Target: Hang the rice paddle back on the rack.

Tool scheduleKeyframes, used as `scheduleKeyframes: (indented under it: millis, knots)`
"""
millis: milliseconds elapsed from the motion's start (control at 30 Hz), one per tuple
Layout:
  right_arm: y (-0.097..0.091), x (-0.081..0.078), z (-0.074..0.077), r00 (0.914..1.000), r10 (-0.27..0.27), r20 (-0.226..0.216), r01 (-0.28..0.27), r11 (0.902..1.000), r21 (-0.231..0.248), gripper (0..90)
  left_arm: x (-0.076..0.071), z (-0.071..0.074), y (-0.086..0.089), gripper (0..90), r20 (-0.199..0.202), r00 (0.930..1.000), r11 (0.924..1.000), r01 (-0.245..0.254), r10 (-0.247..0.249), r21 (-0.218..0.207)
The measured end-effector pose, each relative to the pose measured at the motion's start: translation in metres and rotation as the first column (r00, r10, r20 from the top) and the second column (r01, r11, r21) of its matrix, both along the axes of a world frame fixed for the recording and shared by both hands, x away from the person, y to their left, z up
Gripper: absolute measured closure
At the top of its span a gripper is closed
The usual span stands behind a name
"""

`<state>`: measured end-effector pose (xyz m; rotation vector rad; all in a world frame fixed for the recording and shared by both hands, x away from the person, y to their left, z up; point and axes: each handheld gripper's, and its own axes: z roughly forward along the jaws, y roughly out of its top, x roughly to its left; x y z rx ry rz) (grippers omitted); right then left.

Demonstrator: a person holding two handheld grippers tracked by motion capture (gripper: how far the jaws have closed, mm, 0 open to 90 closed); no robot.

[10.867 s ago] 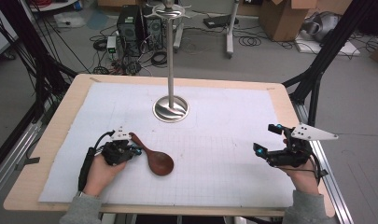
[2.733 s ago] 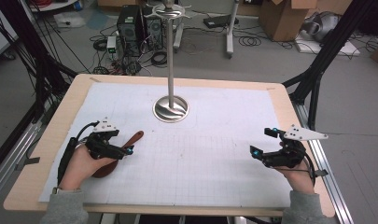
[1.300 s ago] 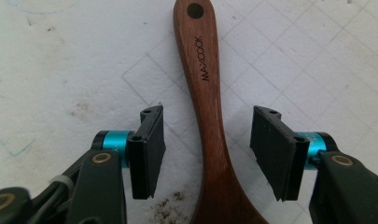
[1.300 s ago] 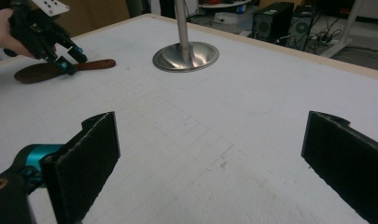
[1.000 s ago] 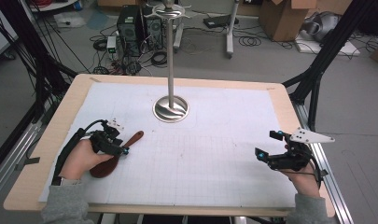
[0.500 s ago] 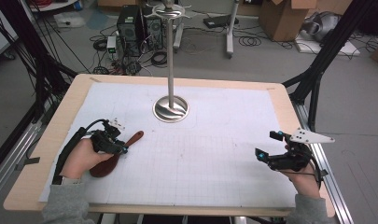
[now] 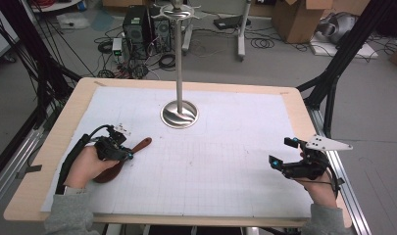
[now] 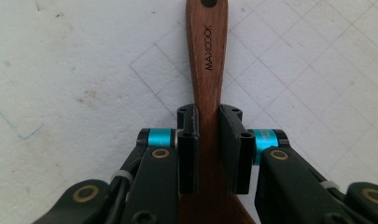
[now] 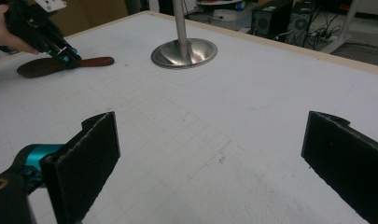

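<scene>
The left tool (image 8: 207, 140) has just been closing and now pinches the neck of the dark brown wooden spoon (image 8: 206, 60), which lies flat on the white gridded mat (image 7: 225, 161) of the bench, left of the steel stand's round base (image 7: 179, 114). To do this well, keep the pinch square on the handle and lift level so the bowl does not swing. The right tool (image 9: 210, 154), jaws spread and empty, hangs well right of the base. The stand's tall pole is the one obstacle.
</scene>
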<state>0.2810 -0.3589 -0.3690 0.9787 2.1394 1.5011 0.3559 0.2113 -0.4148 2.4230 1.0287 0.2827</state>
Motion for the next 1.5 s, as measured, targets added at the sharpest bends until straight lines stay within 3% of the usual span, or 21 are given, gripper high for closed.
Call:
scheduleKeyframes:
  millis: [667, 1133, 1300, 1500]
  knots:
    - [0.003, 0.005, -0.001, 1.0, 0.004, -0.004, -0.004, 1.0, -0.002, 2.9, -0.017, 0.03, 0.009, 77.6, 0.119, 0.9929, 0.9945, -0.001, 0.014, -0.105]
    - [0.002, 0.005, 0.0, 1.0, 0.003, 0.002, -0.003, 0.9999, 0.011, 2.9, -0.022, 0.04, 0.011, 77.6, 0.163, 0.9862, 0.9794, 0.009, 0.025, -0.202]
    - [0.0, 0.004, 0.001, 1.0, -0.004, -0.004, 0.004, 0.9998, 0.018, 2.9, -0.022, 0.04, 0.01, 77.7, 0.161, 0.9868, 0.9816, 0.016, 0.015, -0.191]
    - [0.0, 0.006, 0.001, 1.0, -0.004, 0.003, 0.004, 0.9998, 0.019, 2.9, -0.02, 0.052, 0.016, 77.7, 0.171, 0.9852, 0.981, 0.022, 0.012, -0.193]
